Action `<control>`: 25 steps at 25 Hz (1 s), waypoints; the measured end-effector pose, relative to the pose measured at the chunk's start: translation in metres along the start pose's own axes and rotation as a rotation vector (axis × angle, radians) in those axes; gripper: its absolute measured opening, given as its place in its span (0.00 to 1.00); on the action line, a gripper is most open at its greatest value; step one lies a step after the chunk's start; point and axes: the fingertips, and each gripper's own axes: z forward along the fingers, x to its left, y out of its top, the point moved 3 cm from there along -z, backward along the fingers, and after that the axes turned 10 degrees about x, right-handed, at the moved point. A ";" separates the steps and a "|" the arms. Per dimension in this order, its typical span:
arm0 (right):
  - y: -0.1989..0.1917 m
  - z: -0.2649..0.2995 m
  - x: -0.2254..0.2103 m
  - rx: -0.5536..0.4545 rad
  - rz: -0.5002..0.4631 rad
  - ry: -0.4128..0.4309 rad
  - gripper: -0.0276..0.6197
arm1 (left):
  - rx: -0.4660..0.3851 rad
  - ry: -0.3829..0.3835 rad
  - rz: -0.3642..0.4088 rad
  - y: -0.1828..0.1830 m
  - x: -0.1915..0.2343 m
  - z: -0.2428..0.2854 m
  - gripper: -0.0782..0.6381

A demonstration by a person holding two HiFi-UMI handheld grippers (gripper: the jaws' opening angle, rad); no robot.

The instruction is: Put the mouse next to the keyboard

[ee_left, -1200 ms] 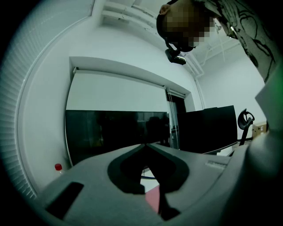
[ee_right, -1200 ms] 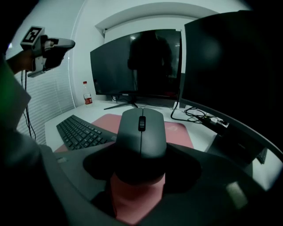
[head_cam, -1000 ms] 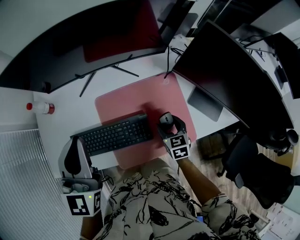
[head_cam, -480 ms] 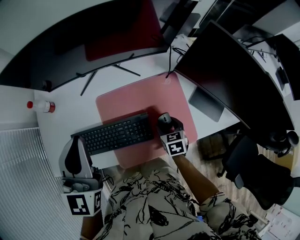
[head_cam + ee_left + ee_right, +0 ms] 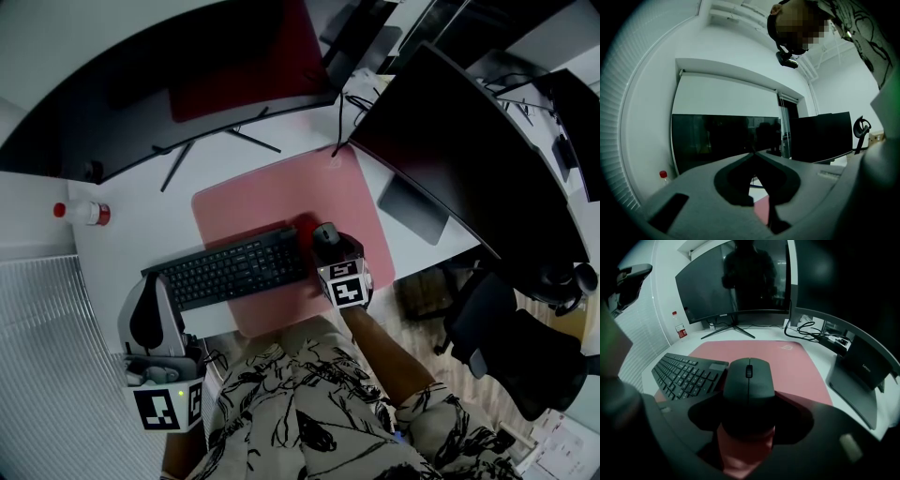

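Note:
A black mouse [image 5: 325,233] [image 5: 748,380] sits between the jaws of my right gripper [image 5: 330,246] [image 5: 748,405], which is shut on its rear sides. It hangs low over the pink desk mat [image 5: 272,197] [image 5: 792,364], just right of the black keyboard [image 5: 230,269] [image 5: 684,373]. Whether the mouse touches the mat is hidden. My left gripper [image 5: 148,286] [image 5: 753,153] hovers off the desk's near left corner, its tips meeting with nothing held.
A curved monitor [image 5: 187,84] stands at the back and a second monitor [image 5: 441,141] at the right. A dark Lenovo device [image 5: 862,371] lies right of the mat, with cables [image 5: 811,331] behind it. A red-capped bottle [image 5: 82,214] stands far left. An office chair [image 5: 506,337] is beside the desk.
My right gripper has sunk toward the mat with the mouse in it and shifted slightly left, closer to the keyboard's end. The left gripper has stayed put.

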 end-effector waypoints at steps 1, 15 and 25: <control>0.001 0.000 0.000 -0.002 0.001 -0.003 0.51 | -0.001 0.001 0.000 0.000 0.000 0.000 0.11; 0.007 0.007 -0.003 -0.045 0.019 -0.065 0.51 | 0.002 0.002 -0.001 0.000 -0.003 0.003 0.11; 0.007 0.010 -0.003 -0.081 0.040 -0.076 0.51 | 0.006 0.008 -0.003 0.001 -0.005 0.005 0.11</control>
